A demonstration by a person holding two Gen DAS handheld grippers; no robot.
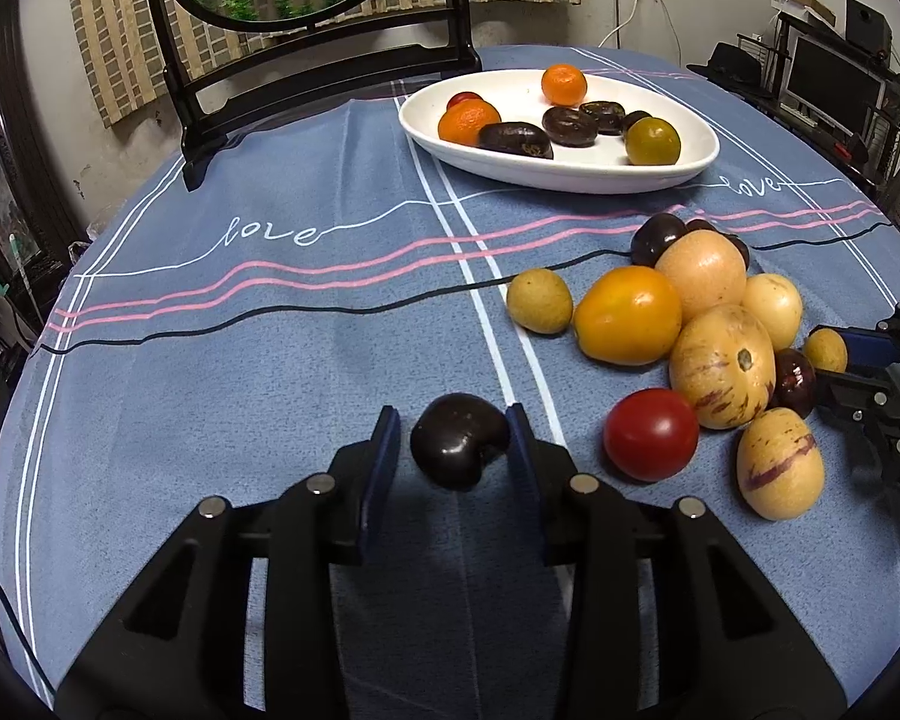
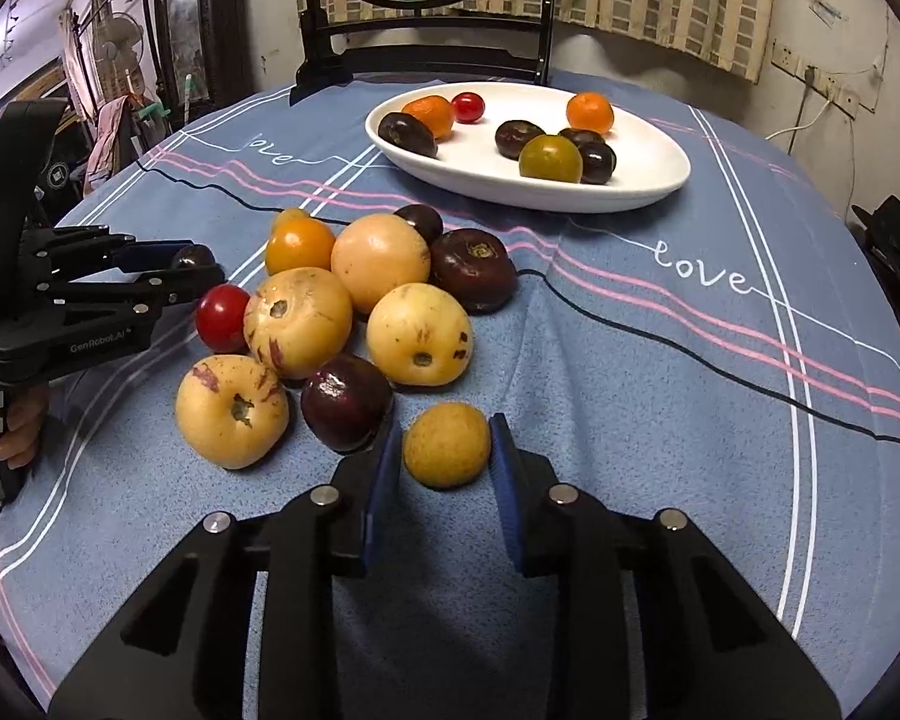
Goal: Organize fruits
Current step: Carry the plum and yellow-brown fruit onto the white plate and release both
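Note:
My left gripper (image 1: pixel 453 420) straddles a dark purple fruit (image 1: pixel 459 441) on the blue cloth. Its right pad touches the fruit and a thin gap shows at the left pad, so the jaws stand slightly open. My right gripper (image 2: pixel 447 426) is shut on a small tan round fruit (image 2: pixel 447 445), with both blue pads against its sides. A pile of yellow striped melons (image 2: pixel 297 324), an orange tomato (image 1: pixel 627 315), a red tomato (image 1: pixel 651 433) and dark fruits (image 2: pixel 473 276) lies between the grippers. A white oval plate (image 1: pixel 570 180) at the back holds oranges and several dark fruits.
A black mirror stand (image 1: pixel 198 138) rises at the table's far edge behind the plate. The blue tablecloth (image 1: pixel 240 360) is bare to the left of the pile. A person's hand (image 2: pixel 21 426) holds the left gripper (image 2: pixel 201 267). Shelves and a monitor (image 1: pixel 828 84) stand beyond the table's right side.

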